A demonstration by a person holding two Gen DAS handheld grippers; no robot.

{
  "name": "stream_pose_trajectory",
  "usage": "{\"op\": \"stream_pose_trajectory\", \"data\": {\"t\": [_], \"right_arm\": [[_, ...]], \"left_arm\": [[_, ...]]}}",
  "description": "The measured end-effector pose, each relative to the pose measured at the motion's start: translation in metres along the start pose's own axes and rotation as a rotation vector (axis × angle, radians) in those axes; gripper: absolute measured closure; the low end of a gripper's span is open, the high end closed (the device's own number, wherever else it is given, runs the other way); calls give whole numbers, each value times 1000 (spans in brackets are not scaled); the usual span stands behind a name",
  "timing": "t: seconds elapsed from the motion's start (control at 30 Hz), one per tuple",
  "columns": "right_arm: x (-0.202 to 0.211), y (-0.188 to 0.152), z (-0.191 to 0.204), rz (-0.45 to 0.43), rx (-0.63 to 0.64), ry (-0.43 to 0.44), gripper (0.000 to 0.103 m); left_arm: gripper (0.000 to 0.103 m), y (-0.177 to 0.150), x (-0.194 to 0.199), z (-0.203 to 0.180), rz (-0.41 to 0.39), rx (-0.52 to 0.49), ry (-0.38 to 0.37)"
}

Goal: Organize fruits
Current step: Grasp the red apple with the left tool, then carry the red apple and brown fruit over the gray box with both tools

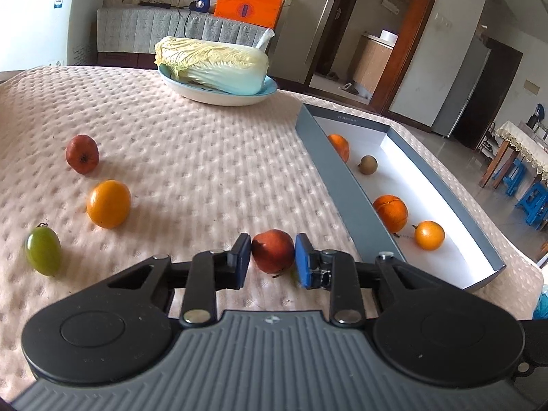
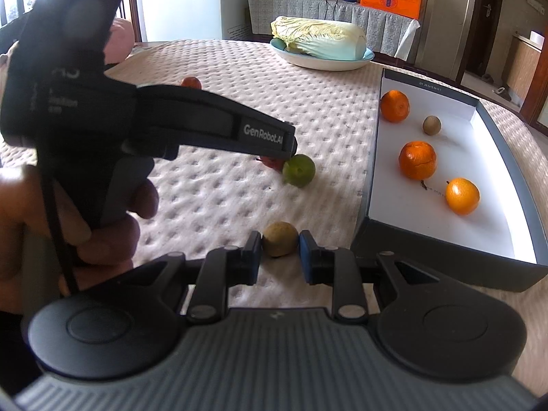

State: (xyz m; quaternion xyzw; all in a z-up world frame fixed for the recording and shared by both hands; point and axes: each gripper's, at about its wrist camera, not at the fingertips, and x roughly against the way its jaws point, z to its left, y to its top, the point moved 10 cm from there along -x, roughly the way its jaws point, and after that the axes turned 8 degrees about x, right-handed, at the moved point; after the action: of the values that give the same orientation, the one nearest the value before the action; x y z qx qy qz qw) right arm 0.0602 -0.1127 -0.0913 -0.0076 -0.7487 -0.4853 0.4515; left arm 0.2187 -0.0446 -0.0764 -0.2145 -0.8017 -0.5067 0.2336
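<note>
Both grippers are closed on small fruits. On the left, the gripper has its blue pads pressed on a red fruit, smooth and a bit pear-shaped. On the right, the other gripper pinches a dull brown-yellow round fruit. Both fruits sit low on the bumpy pink cloth.

I think lifting comes next. Squeeze softly, lift straight up, then carry each fruit to the grey box at about 2 o'clock and clear its thin wall.

Inside the box's white floor lie shiny oranges and one little brown fruit. On the cloth at 9 and 10 o'clock wait a green grape-like fruit, an orange one and another red one. A leafy cabbage rests in a bowl at 12 o'clock.
</note>
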Motion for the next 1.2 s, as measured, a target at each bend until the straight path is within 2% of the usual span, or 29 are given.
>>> {"op": "stream_pose_trajectory", "data": {"t": [0.3, 0.5, 0.63, 0.7, 0.83, 1.07, 1.2], "right_arm": [[2, 4, -1, -15, -29, 17, 76], [-3, 5, 8, -5, 16, 16, 76], [-6, 9, 13, -7, 68, -16, 75], [-7, 10, 15, -12, 84, -27, 75], [-6, 10, 14, -17, 87, -28, 76], [9, 20, 3, -80, -15, 29, 76], [20, 31, -6, -136, -83, 61, 76]], "left_arm": [[71, 6, 20, 13, -33, -6, 47], [70, -2, 29, 33, -25, -124, 157], [69, -6, 28, 33, -27, -176, 150], [68, -12, 21, 37, 2, -176, 171], [69, -11, 16, 36, -4, -179, 183], [69, 3, 40, 37, -52, -159, 183], [69, 22, 66, 23, -82, -176, 141]]}}
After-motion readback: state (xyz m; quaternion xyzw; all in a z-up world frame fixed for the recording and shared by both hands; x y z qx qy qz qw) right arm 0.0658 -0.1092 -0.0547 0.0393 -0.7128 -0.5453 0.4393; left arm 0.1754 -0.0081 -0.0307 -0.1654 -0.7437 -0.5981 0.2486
